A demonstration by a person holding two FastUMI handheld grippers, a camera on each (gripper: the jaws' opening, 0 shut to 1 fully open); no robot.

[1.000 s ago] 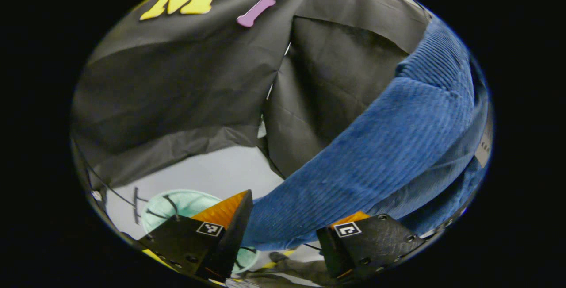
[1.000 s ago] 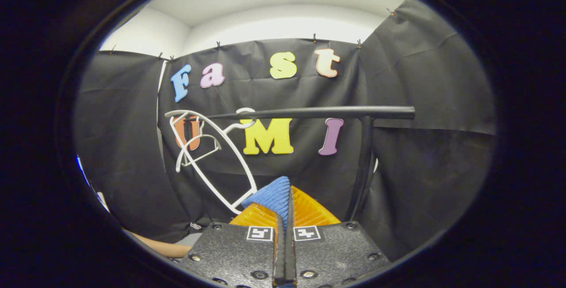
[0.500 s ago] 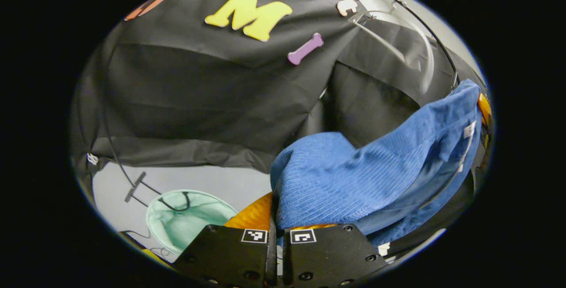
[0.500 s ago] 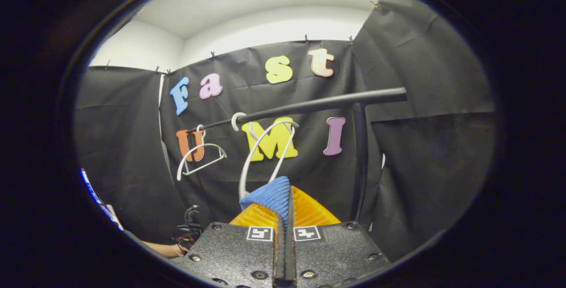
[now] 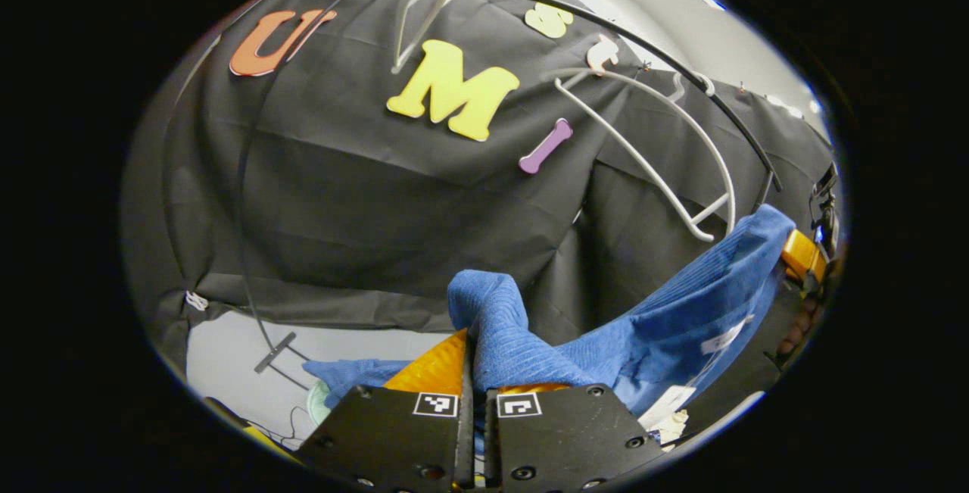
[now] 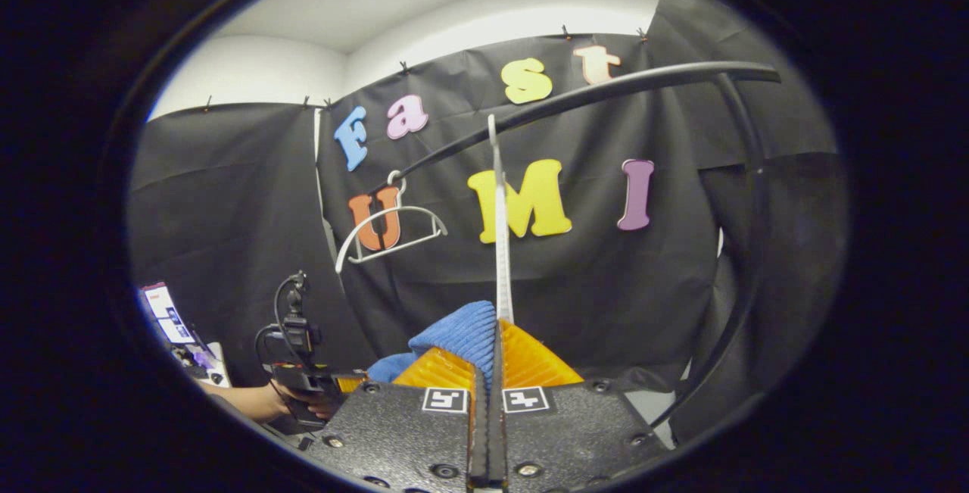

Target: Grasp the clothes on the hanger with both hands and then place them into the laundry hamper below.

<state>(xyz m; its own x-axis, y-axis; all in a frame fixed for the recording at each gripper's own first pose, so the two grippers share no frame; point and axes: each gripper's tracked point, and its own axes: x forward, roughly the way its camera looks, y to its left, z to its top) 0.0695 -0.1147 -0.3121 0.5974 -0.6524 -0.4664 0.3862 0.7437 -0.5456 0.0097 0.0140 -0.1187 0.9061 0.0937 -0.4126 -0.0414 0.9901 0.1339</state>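
Both tools are clamped on the blue garment: the left tool (image 5: 471,394) pinches a bunched fold of the garment (image 5: 666,326), and the right tool (image 6: 488,394) grips another edge of it. A second ago the left tool's jaws stood apart around the cloth; since then they have shut, and the garment has slipped off the white hanger (image 5: 666,152), which now hangs bare on the rail (image 6: 606,92) above. With the cloth held free between the two tools, I judge what remains is lowering it into the hamper (image 5: 314,402), glimpsed low at the near left.
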